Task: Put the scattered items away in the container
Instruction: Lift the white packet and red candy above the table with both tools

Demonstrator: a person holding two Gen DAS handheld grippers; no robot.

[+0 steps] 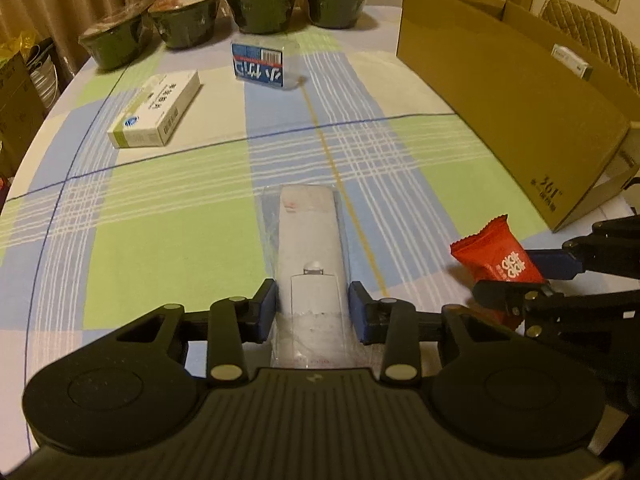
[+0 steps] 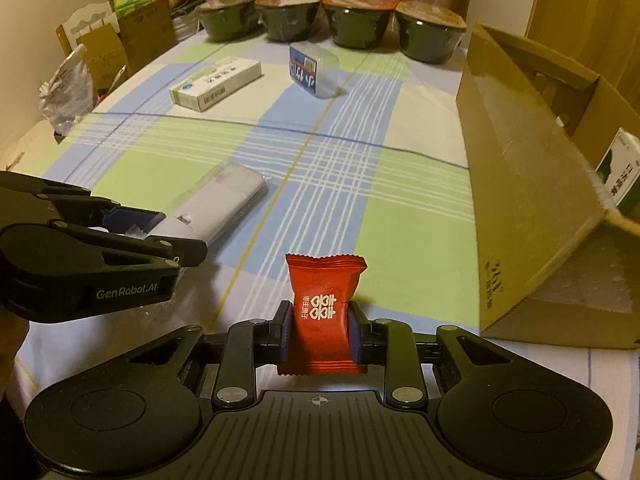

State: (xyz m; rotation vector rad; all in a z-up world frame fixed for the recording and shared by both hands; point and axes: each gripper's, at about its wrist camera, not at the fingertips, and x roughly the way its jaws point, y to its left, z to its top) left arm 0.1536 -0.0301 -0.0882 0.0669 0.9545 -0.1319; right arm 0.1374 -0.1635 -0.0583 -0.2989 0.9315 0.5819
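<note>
Both wrist views low, close over table (image 1: pixel 168 216), facing far bowls (image 2: pixel 352 20); share tabletop, box (image 1: pixel 500 92)

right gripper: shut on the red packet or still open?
Shut on it. The right gripper has both pads pressed against the sides of the red packet, which stands upright between them.

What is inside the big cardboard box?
Inside the cardboard box a white and green packet shows by the near wall. The wall hides the rest of the box floor.
</note>
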